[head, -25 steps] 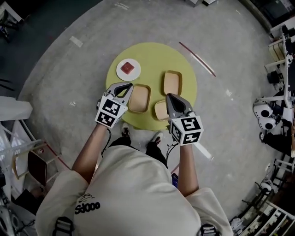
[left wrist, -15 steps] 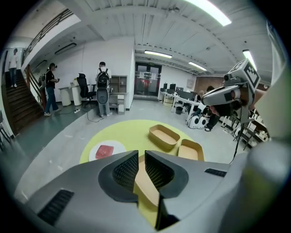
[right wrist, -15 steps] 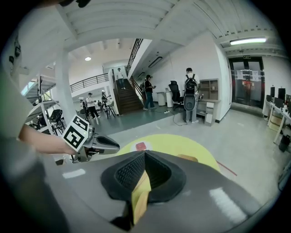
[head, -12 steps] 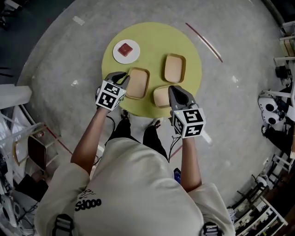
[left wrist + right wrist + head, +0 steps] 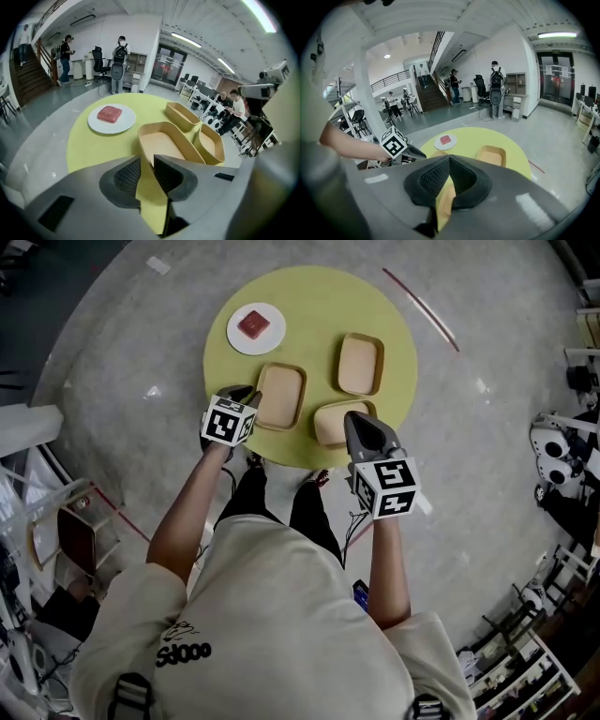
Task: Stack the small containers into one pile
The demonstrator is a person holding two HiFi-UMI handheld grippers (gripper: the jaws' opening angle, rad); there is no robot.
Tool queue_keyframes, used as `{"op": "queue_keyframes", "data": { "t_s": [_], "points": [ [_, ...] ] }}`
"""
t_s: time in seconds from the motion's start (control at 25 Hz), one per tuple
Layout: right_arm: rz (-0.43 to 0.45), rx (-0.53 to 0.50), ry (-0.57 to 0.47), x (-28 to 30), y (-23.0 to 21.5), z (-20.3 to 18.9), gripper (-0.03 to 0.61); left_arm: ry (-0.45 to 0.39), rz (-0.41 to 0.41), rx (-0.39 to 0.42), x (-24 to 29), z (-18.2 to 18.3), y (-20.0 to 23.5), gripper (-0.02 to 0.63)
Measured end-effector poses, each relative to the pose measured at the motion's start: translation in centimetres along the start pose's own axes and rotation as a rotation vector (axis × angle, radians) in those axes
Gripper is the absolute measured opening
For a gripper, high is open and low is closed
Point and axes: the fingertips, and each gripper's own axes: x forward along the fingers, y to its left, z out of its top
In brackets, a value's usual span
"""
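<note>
Poised beside three tan thin-walled oval containers (image 5: pixel 280 396) on yellow surface (image 5: pixel 309 306), left tongs (image 5: pixel 147 157) narrowly parted, right tongs (image 5: pixel 449 158) closed, empty (probably light, stiff; pinch a rim).

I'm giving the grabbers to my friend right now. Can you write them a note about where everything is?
Left gripper: jaws slightly apart, empty, at the left container's near rim.
Right gripper: jaws together, empty, over the near container.
The third container sits farther back on the yellow table.
Done: nothing stacked yet; all three lie side by side.
Left: pile all three into one.
</note>
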Motion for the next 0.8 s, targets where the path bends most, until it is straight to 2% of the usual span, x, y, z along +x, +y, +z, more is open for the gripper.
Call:
{"op": "queue_keyframes", "data": {
  "t_s": [0.24, 0.52, 0.68, 0.8],
  "points": [
    [-0.010, 0.015, 0.009, -0.3, -0.2, -0.9, 0.010, 0.017, -0.012, -0.051, 0.9, -0.5, -0.1, 0.088],
    [-0.044, 0.035, 0.011, -1.1, -1.2, -1.5, 0.010, 0.029, -0.012, -0.058, 1.5, -0.7, -0.1, 0.074],
    [-0.059, 0.036, 0.002, -1.8, -1.6, -1.5, 0.010, 0.027, 0.002, -0.057, 1.7, -0.6, 0.1, 0.031],
    [-0.070, 0.038, -0.008, -2.9, -1.6, -1.3, 0.011, 0.025, 0.010, -0.063, 1.3, -0.7, 0.0, 0.029]
  ]
}}
